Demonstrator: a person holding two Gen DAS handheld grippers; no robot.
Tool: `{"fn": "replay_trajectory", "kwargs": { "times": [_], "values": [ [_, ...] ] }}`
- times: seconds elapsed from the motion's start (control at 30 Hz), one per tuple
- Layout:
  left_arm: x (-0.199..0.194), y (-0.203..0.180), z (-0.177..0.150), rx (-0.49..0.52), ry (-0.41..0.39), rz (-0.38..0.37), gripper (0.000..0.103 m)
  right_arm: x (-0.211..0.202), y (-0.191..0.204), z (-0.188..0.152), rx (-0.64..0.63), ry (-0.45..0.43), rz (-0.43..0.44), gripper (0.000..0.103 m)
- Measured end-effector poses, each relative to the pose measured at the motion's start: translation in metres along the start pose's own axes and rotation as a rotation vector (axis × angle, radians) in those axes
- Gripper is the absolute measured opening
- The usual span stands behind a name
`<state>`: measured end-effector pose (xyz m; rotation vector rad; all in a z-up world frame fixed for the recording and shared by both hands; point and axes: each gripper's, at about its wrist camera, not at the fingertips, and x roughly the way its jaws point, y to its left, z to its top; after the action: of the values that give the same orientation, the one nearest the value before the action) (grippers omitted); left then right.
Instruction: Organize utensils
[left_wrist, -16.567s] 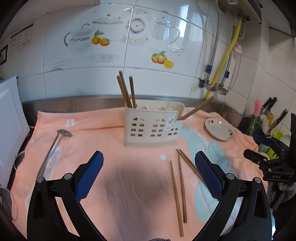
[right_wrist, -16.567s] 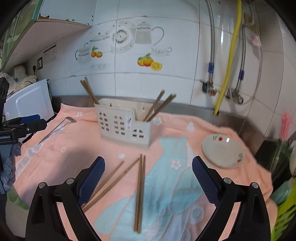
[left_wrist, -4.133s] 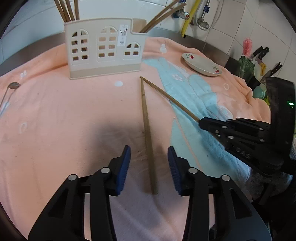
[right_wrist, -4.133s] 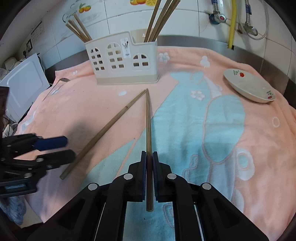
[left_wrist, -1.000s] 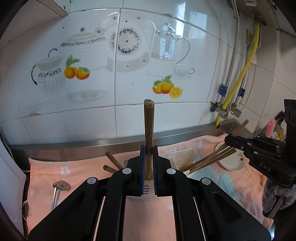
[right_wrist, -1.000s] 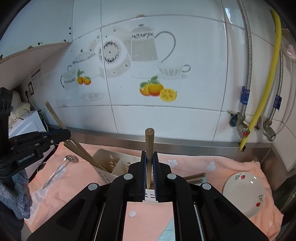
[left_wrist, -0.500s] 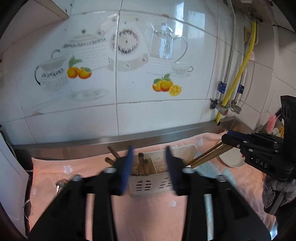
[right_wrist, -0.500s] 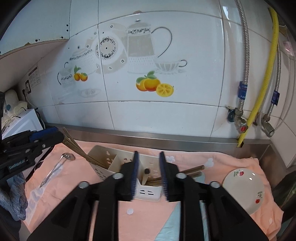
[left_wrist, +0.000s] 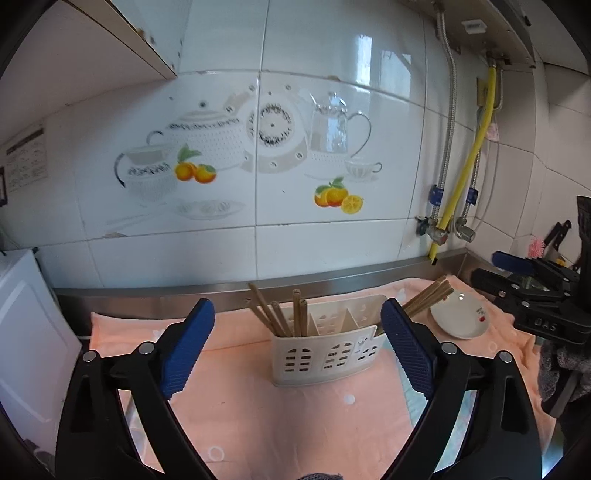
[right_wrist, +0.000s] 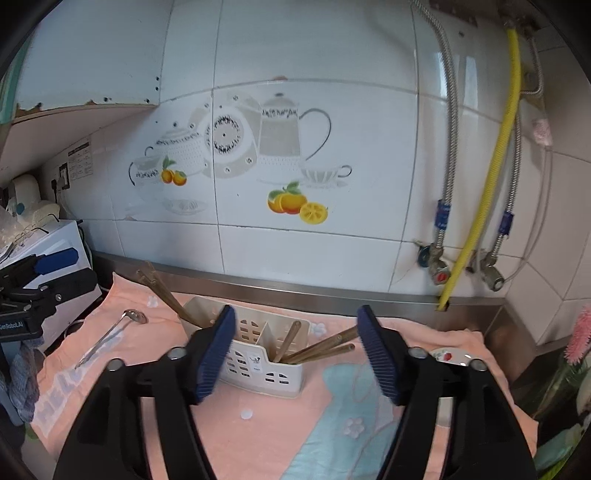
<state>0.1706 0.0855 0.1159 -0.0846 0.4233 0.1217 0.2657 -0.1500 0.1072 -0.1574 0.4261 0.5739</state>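
Chopsticks (left_wrist: 295, 314) upright in holder (left_wrist: 325, 354), leftmost and rightmost compartments. Left hand-held gripper (left_wrist: 297, 350) and right hand-held gripper (right_wrist: 297, 354) just spread wide, empty. Bare peach cloth (left_wrist: 258, 417) near.

chopsticks (left_wrist: 295, 314) in holder (left_wrist: 325, 358), plate (left_wrist: 460, 314) right

1. We see a cream plastic utensil holder (left_wrist: 325, 356) standing upright on the peach towel, its front wall pierced with small arched window cut-outs and its inside split by dividers.
2. We count about 4 brown wooden chopsticks (left_wrist: 284, 314) in its left end compartment, thick ends up, some upright and some leaning left.
3. More chopsticks (right_wrist: 321, 347) sit in its right end compartment, tilted low toward the right.
4. A metal ladle (right_wrist: 110, 334) lies flat on the towel, well left of the holder.
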Motion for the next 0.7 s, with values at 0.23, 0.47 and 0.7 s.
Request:
{"fn": "replay_trajectory", "kwargs": {
  "times": [0.23,0.47,0.7],
  "values": [
    [-0.026,-0.002,-0.026,0.008,0.007,0.012,0.098,-0.029,0.010,-0.030,-0.019,-0.018,-0.040,0.092],
    [-0.042,-0.008,-0.072,0.019,0.037,0.024,0.098,-0.046,0.016,-0.075,0.005,0.000,-0.060,0.094],
    [-0.051,-0.007,-0.111,0.014,0.068,0.068,0.098,-0.054,0.022,-0.118,0.041,0.040,-0.073,0.096]
  ]
}}
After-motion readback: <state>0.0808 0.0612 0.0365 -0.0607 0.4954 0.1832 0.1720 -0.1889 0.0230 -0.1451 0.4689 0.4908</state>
